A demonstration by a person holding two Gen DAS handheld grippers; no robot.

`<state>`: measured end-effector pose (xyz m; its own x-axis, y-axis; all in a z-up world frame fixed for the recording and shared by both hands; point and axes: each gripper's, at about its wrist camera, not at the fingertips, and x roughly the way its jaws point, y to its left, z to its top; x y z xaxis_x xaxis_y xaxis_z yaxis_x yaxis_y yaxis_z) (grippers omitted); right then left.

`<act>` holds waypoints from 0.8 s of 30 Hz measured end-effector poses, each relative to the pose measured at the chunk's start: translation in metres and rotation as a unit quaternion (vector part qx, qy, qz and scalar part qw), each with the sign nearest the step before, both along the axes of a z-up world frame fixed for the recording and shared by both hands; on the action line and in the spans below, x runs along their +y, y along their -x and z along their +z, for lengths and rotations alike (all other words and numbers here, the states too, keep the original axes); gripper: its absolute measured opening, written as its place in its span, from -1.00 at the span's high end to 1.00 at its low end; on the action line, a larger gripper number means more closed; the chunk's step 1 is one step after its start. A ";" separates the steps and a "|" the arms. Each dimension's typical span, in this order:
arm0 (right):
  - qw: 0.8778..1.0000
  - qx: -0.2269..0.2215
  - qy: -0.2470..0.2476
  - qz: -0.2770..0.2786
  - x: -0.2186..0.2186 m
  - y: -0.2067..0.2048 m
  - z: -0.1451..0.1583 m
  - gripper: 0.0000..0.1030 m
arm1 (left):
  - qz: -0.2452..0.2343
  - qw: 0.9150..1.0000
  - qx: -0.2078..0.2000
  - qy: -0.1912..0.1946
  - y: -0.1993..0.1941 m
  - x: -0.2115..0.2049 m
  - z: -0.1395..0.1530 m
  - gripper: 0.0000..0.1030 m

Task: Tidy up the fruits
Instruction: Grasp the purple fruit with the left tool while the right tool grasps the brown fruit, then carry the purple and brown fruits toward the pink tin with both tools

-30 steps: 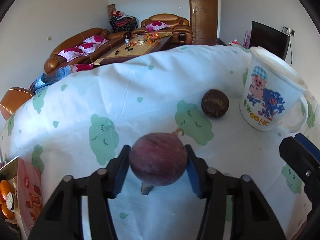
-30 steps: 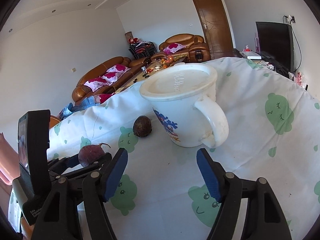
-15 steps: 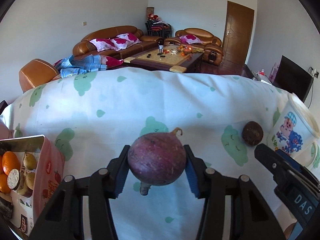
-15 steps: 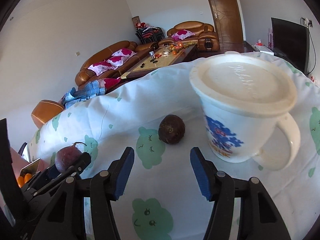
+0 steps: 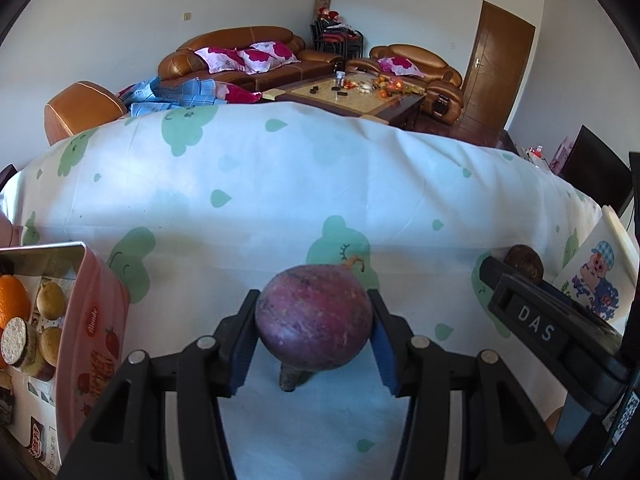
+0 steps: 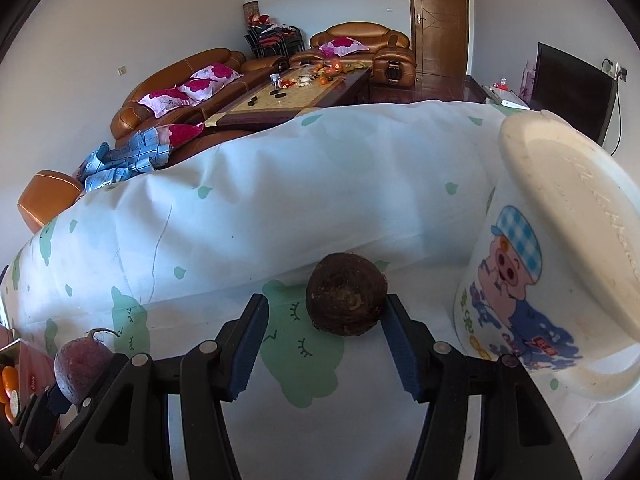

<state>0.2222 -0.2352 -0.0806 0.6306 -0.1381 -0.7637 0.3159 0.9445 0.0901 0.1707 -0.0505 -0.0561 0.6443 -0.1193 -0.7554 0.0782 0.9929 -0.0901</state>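
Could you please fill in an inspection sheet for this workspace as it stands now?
Surface: white tablecloth with green prints.
Job's things: purple fruit held; brown fruit lying on the cloth; pink tin of mixed fruit at far left.
Clutter: capped cartoon mug beside the brown fruit.
Grippers: left gripper shut on the purple fruit; right gripper open around the brown fruit, jaws just closing, gap on one side.
Cables: cord by the TV.
Surroundings: sofas, coffee table, door.
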 end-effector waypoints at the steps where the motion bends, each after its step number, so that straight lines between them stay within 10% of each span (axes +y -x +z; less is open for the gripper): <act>1: 1.000 0.002 0.006 -0.003 -0.001 -0.001 0.000 -0.03 | 0.000 1.000 0.000 -0.001 -0.001 -0.002 0.001 -0.03; 3: 1.000 0.004 0.011 -0.005 -0.002 -0.002 0.001 0.22 | 0.000 1.000 0.000 -0.003 -0.001 -0.001 0.001 -0.03; 24: 0.989 -0.102 0.104 0.036 0.016 0.089 0.035 0.22 | -0.012 1.000 -0.003 -0.025 0.004 -0.018 0.005 -0.03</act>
